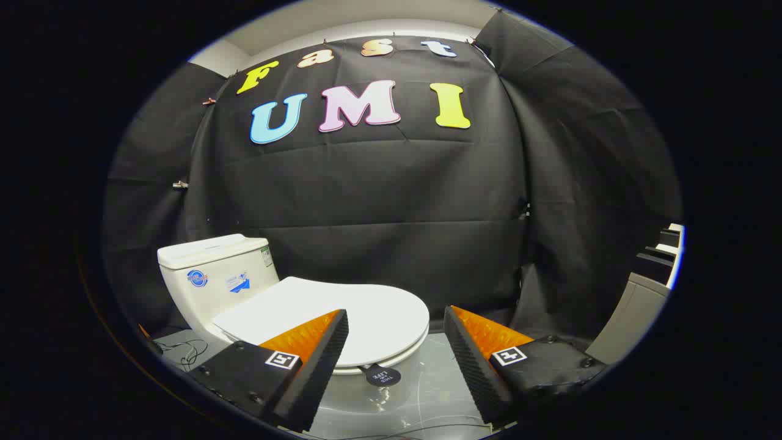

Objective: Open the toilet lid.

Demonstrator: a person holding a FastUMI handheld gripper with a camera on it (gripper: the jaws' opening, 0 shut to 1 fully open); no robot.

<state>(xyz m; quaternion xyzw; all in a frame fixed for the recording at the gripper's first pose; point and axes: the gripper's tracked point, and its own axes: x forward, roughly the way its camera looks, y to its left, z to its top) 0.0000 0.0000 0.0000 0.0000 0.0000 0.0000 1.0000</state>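
Note:
A white toilet stands just ahead of my fingers, its tank (211, 275) at the back left. The lid (366, 318) lies flat and closed over the seat, its rounded front rim reaching toward the gap between my fingers. A small dark round tag (383, 374) hangs below the lid's front edge. My gripper (397, 321) is open, its fingers spread wide, with the left finger (317, 360) in front of the lid's near side and the right finger (476, 360) off to the lid's right. Nothing is held.
A thin cable (186, 349) lies on the shiny grey floor (437, 391) left of the toilet base. A grey piece of furniture (632, 318) stands at the far right. Black cloth walls close in the booth behind the toilet.

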